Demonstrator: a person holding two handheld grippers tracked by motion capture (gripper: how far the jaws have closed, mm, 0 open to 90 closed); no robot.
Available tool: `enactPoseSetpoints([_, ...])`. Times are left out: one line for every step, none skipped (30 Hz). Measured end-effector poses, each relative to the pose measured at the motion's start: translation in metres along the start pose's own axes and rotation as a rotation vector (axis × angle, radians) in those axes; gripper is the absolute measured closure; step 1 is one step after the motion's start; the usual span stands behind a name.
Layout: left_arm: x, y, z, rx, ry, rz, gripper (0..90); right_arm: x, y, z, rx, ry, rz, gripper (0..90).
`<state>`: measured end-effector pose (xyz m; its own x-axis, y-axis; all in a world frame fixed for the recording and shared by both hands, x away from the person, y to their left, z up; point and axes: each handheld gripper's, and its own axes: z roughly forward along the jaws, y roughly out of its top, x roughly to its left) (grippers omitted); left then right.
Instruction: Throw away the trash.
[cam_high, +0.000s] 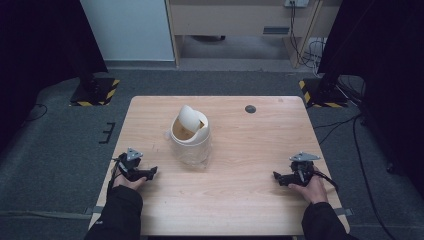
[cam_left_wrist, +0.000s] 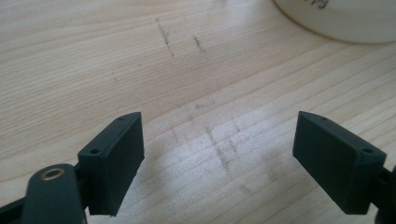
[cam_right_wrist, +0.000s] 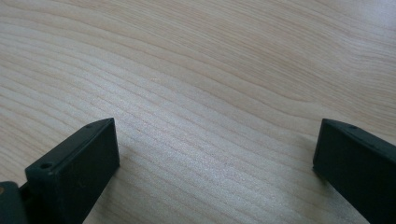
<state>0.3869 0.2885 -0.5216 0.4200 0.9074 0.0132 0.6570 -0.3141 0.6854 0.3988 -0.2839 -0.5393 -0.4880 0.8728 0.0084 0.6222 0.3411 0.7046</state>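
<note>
A small white bin (cam_high: 190, 140) with a tilted swing lid stands in the middle of the wooden table (cam_high: 240, 210); its rounded base (cam_left_wrist: 345, 21) shows at the top right of the left gripper view. My left gripper (cam_high: 150, 172) rests low on the table to the bin's lower left, open, with bare scuffed wood between its jaws (cam_left_wrist: 219, 149). My right gripper (cam_high: 276, 176) lies near the table's right side, open too, jaws wide over plain wood (cam_right_wrist: 215, 158). Neither holds anything.
A dark round spot (cam_high: 250, 109) marks the table's far side. Grey carpet surrounds the table, with stand feet taped yellow and black (cam_high: 95, 92) at the back left and right. Cables (cam_high: 350, 130) trail on the floor to the right.
</note>
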Motion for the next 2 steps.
enactPoseSetpoints([0.0003,-0.0006,0.0012,0.007,-0.001,-0.002,15.9,0.0,0.0,0.0,0.0,0.0,0.0,0.5])
enactPoseSetpoints([0.0008,-0.0013,0.0024,0.017,0.001,-0.003,15.5,0.0,0.0,0.0,0.0,0.0,0.0,0.5])
